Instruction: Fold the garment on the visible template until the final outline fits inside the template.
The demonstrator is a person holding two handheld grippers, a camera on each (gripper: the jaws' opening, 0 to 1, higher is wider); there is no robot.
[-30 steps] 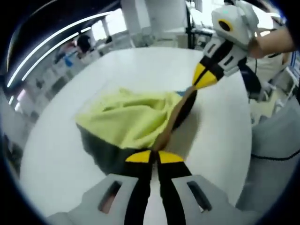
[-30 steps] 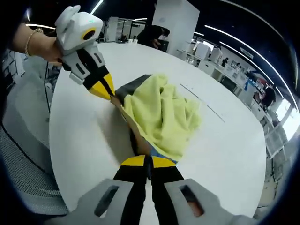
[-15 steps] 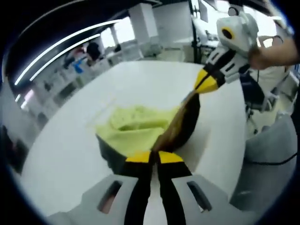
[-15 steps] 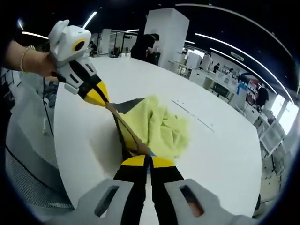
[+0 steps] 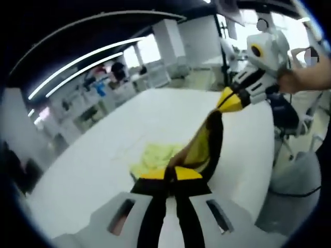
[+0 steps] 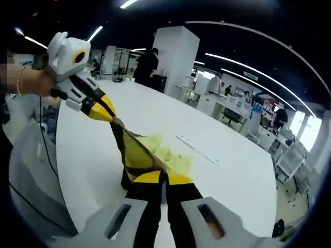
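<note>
Both tongs are pinched shut on the yellow garment (image 5: 199, 150): the left gripper (image 5: 169, 173) and right gripper (image 6: 160, 178) hold it up between them above the white table (image 6: 155, 116). Next, I think, lay it down flat.

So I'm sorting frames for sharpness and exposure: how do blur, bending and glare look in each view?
Left gripper view: soft all over, the garment and far desks smeared, ceiling light strips bowed by the fisheye, windows at the top right blown out. Right gripper view: crisper, the garment readable, the white table evenly lit without hard glare, straight ceiling lights curved near the edge.
</note>
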